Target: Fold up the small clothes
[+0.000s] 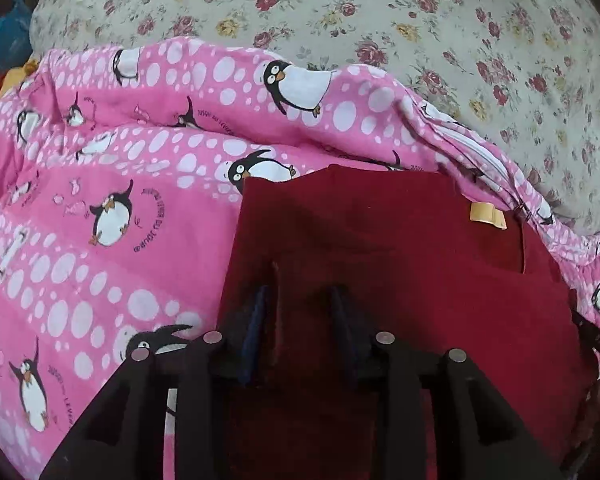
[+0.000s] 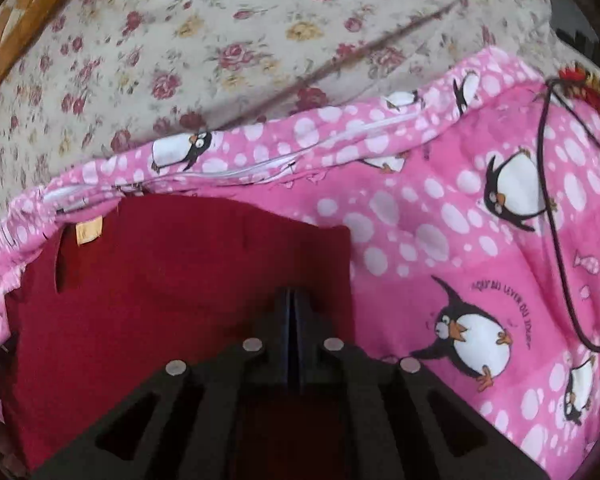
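While fingers gape, red garment [image 1: 380, 248] seemingly lies between.

Red garment [image 1: 380, 232] matt napped cloth (velvety); grippers matt black plastic.

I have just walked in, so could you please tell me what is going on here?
A person with a gripper in each hand is folding a dark red garment on a pink penguin-print duvet cover, which lies over a floral bedsheet. The left gripper is open, with a raised fold of the garment between its fingers. The right gripper is shut over the garment's other side.
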Action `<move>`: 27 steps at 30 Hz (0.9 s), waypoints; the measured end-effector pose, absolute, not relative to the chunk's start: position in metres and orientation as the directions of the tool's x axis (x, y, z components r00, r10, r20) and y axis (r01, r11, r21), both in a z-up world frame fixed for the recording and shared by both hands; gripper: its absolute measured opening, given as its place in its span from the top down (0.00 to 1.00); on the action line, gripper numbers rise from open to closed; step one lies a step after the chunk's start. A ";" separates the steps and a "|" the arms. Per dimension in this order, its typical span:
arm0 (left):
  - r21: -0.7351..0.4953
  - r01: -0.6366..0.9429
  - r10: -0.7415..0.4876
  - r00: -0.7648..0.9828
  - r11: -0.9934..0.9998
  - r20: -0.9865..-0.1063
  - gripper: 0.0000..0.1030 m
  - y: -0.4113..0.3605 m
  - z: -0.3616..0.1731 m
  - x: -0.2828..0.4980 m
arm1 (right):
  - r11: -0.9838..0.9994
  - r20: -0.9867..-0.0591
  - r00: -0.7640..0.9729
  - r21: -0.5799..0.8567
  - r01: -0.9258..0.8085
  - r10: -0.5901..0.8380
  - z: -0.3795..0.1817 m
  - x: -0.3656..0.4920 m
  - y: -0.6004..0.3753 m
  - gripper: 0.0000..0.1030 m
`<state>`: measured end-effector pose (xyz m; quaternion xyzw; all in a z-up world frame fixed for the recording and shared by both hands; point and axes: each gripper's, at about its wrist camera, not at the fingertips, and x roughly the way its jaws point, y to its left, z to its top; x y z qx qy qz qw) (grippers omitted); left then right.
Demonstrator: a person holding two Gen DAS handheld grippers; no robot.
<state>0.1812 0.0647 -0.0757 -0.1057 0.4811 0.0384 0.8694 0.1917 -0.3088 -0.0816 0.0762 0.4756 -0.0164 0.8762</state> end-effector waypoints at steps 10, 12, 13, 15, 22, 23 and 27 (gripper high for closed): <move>-0.165 -0.114 -0.077 0.548 0.980 -0.833 0.51 0.055 -0.082 0.182 | 0.998 -0.740 0.671 0.061 -0.005 0.048 -0.032 0.153 -0.264 0.88; -0.162 -0.100 -0.081 0.552 0.982 -0.830 0.45 0.052 -0.083 0.182 | 1.000 -0.818 0.575 -0.027 -0.014 -0.014 -0.058 0.158 -0.253 0.78; -0.167 -0.095 -0.088 0.553 0.981 -0.828 0.43 0.051 -0.084 0.183 | 0.999 -0.827 0.562 -0.046 -0.021 -0.026 -0.068 0.155 -0.253 0.78; -0.167 -0.091 -0.089 0.555 0.982 -0.827 0.43 0.049 -0.084 0.183 | 0.998 -0.818 0.573 -0.055 -0.016 -0.036 -0.063 0.156 -0.250 0.78; -0.100 -0.149 0.020 0.644 0.984 -0.764 0.63 0.055 -0.053 0.153 | 0.996 -0.815 0.578 -0.024 -0.082 0.028 -0.060 0.114 -0.241 0.67; -0.021 -0.136 0.069 0.623 0.990 -0.779 0.60 0.050 -0.061 0.155 | 0.997 -0.804 0.593 -0.012 -0.078 0.037 -0.056 0.112 -0.243 0.66; -0.081 -0.153 0.017 0.549 0.985 -0.836 0.58 0.071 -0.070 0.156 | 0.997 -0.782 0.619 0.059 -0.040 0.071 -0.026 0.074 -0.249 0.67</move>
